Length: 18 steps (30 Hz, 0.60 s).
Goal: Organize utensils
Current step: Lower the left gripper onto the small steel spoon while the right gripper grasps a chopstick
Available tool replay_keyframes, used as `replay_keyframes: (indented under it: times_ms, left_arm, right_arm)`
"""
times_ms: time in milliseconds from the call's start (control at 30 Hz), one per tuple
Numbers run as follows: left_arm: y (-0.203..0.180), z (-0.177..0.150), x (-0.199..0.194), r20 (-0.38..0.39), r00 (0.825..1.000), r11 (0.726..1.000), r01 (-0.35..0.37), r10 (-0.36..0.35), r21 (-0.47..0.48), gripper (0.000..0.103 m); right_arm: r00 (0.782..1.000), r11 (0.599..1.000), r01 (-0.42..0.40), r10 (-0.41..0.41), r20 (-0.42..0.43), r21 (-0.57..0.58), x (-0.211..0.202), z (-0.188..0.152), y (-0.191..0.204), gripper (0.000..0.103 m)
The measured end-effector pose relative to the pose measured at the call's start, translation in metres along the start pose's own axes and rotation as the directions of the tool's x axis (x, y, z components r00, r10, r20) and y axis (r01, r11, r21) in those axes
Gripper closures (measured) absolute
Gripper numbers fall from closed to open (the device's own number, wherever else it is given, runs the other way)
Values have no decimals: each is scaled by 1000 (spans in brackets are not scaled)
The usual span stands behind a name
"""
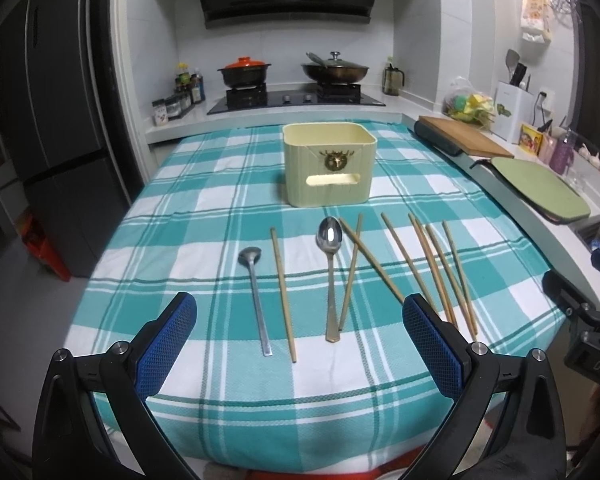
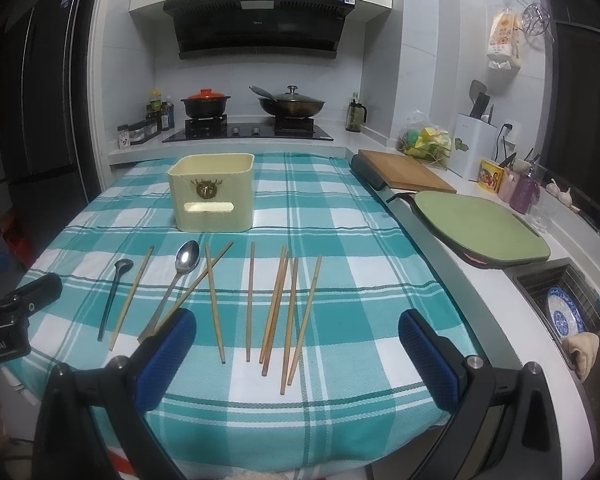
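Both grippers gape above spoons [image 1: 330,276] and chopsticks [image 2: 276,308]; holder [image 1: 329,164] behind.

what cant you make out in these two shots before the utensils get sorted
- Inside of the cream box: both views, its front wall hides the bottom.
- Lower ends of the right-hand chopsticks: left wrist view, hidden behind the left gripper finger.
- Big spoon handle end: right wrist view, behind the right gripper finger.
- Plate in the sink: right wrist view, partly hidden by the rim.
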<state>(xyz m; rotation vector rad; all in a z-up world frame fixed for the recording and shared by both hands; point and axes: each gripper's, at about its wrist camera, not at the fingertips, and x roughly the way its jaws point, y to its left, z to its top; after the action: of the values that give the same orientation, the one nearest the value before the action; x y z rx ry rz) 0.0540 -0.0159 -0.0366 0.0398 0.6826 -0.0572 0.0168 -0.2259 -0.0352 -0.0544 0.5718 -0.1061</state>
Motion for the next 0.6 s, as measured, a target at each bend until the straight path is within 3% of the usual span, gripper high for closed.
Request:
replay_keyframes:
  times_ms: [233,400,500,600]
  left_arm:
    - [30,-9,14,-16,996,996,-90,90,-19,1]
    - [61,-24,41,-149,986,993,-83,69,-88,1]
    - [77,-30,53,-176,984,986,-50,22,-157,1]
    - [81,-29,63,-181,983,986,-57,28,-157,1]
  right_arm:
    - [1000,1000,-14,14,20,7,2,-1,-4,0]
    - [996,998,-45,43,72,32,2,3,-16,0]
    - [993,998,-55,53,108,11,7,7,-20,0]
    - [991,995,-100,98,86,14,21,8,-25,0]
